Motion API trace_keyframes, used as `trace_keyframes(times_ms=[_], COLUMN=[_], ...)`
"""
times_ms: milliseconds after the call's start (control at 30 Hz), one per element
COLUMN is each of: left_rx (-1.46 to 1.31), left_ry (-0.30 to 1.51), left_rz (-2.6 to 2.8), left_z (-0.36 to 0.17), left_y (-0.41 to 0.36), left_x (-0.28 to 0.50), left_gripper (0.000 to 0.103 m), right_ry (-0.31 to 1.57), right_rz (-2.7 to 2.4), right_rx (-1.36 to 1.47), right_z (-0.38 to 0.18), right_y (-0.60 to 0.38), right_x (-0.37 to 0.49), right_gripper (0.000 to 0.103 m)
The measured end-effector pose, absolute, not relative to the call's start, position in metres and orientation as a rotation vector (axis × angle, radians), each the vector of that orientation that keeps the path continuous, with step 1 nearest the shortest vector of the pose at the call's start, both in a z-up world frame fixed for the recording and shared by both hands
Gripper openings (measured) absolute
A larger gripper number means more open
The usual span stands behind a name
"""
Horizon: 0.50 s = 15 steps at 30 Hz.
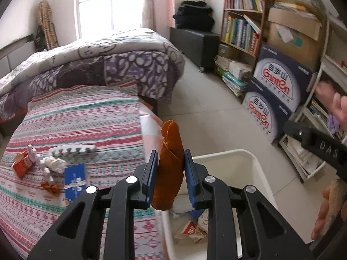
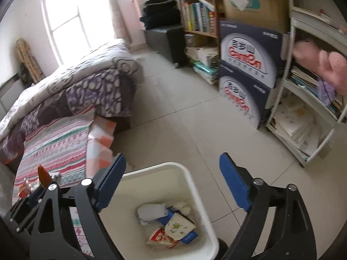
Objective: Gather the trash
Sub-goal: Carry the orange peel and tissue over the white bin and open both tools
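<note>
Step in hand: mid-collection, w/ the white bin (image 2: 173, 173) on the floor beside the bed (image 1: 76, 117) already partly filled w/ cartons and wrappers. Left gripper (image 1: 169, 173) has its jaws pinching an orange peel (image 1: 169, 162), which stands upright between the blue pads and pokes out above and below them. In the left wrist view it hangs about over the near edge of the bin, though the fisheye makes it hard to say if it's fully past the rim. Right gripper (image 2: 173, 182) is above the bin, jaws spread wide, nothing between them.

Next move, as I judge it: carry the peel further over the bin opening, then part the left jaws so it drops in. Right one is free to go back for more.

The peel: curled, leathery-looking, deep orange-brown, split at the top, prob. light and limp, so it may cling to a pad on release.

Still on the bed's striped cover: a red carton (image 1: 21, 164), crumpled white tissue (image 1: 55, 163), a blue box (image 1: 74, 182), a small orange wrapper (image 1: 51, 187), and a white comb-like piece (image 1: 72, 150).
</note>
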<state>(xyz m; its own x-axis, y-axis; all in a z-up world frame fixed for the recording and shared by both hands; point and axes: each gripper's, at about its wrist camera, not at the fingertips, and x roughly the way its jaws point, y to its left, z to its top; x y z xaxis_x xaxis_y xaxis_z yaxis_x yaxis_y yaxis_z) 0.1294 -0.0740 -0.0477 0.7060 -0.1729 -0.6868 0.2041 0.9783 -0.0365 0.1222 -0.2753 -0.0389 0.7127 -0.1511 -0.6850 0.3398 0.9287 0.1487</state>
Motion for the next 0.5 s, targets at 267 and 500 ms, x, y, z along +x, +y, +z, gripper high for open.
trace_keyframes(times_ms=[267, 500], left_rx=[0.062, 0.062], left_ry=[0.79, 0.813], left_rz=[-0.288, -0.337], left_z=[-0.058, -0.066], left_y=[-0.102, -0.115], left_x=[0.129, 0.132], left_gripper=[0.025, 0.045], right_ry=[0.711, 0.721], right_rz=[-0.352, -0.37], right_rx=[0.339, 0.39], right_z=[-0.039, -0.042], right_y=[-0.305, -0.315], right_x=[0.115, 0.114], right_gripper=[0.095, 0.096])
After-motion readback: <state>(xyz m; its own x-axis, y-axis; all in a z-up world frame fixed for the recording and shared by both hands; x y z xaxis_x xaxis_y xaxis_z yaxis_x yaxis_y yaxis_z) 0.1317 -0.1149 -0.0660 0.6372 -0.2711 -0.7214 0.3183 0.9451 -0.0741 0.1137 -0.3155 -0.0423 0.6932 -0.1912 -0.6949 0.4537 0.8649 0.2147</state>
